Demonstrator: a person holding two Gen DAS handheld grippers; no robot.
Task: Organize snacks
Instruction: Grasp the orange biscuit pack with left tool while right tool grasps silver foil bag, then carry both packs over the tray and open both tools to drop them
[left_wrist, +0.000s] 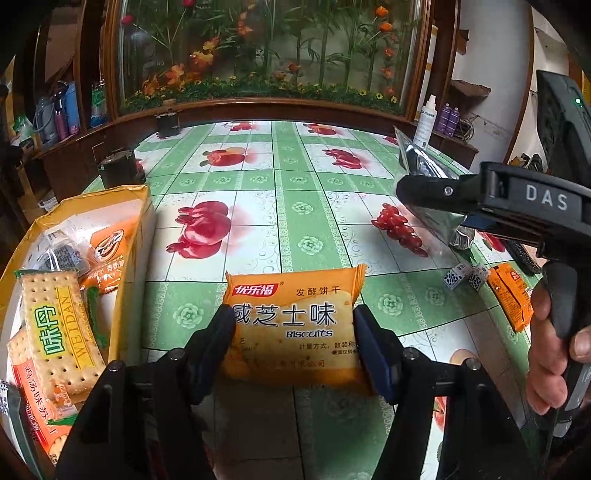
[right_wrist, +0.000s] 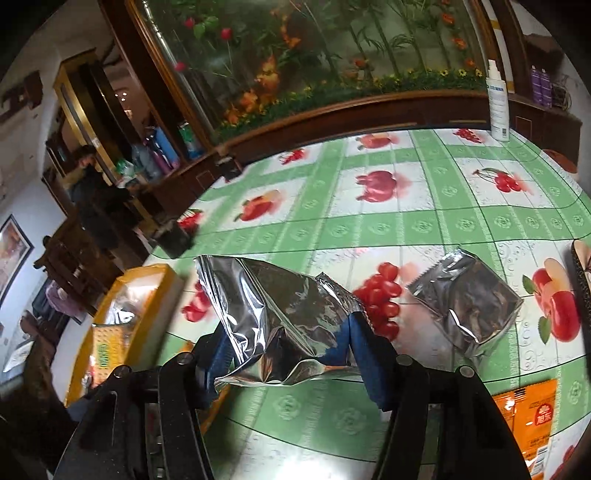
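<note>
Sitting between left claw (left_wrist: 291, 347) pads: biscuit packet (left_wrist: 293, 325).

An orange biscuit packet (left_wrist: 293, 328) lies flat just right of the yellow box (left_wrist: 133, 236), which holds more biscuit packs. A crinkled silver pouch (right_wrist: 280, 317) hangs tilted, farther right of the box; a second silver pouch (right_wrist: 469, 299) lies beyond it.

A table spread with a green-checked, fruit-printed oilcloth (left_wrist: 295, 177) fills the foreground ahead of both grippers. Beyond its far edge stands a dark wooden cabinet (left_wrist: 258, 110) fronted by curved glass — artificial flowers and bamboo stems (left_wrist: 273, 48) crowd behind it. Shelves to the left hold bottles (right_wrist: 162, 151); a white spray bottle (right_wrist: 496, 103) stands far right. A white wall with a framed picture (right_wrist: 13, 254) — partly cropped — shows at far left.
</note>
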